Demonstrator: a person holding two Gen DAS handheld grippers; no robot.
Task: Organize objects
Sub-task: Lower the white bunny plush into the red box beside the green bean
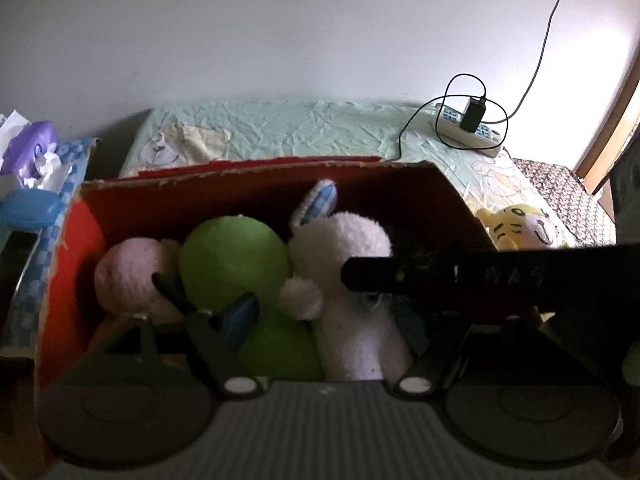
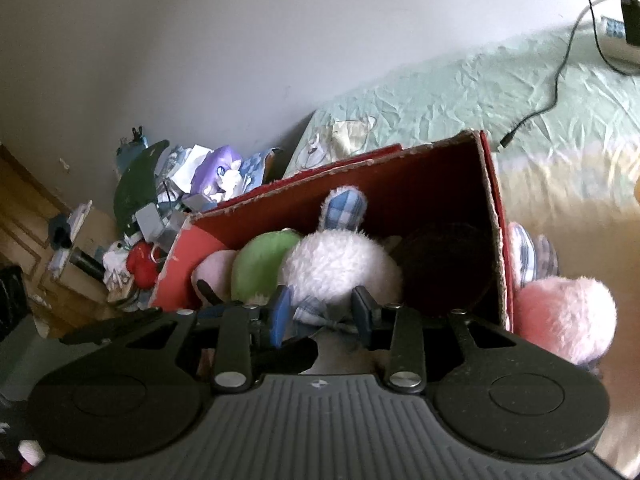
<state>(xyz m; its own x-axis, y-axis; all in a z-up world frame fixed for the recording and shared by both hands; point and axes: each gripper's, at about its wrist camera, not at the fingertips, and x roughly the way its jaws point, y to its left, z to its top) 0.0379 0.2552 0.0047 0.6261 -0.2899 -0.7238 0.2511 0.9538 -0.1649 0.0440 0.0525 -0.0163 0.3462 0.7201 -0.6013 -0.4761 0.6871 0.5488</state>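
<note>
Three fuzzy round plush toys (image 2: pixel 340 264) in torn cardboard box (image 2: pixel 440 176)

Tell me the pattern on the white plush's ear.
Blue-and-white check on the white plush's ear, clearest in the right wrist view.

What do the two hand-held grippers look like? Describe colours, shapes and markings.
Each hand-held gripper, left and right, has a grey ribbed body, two round black discs, black linkage arms with silver rivets, and blue pads on black fingers. No sleeves or cables are visible.
</note>
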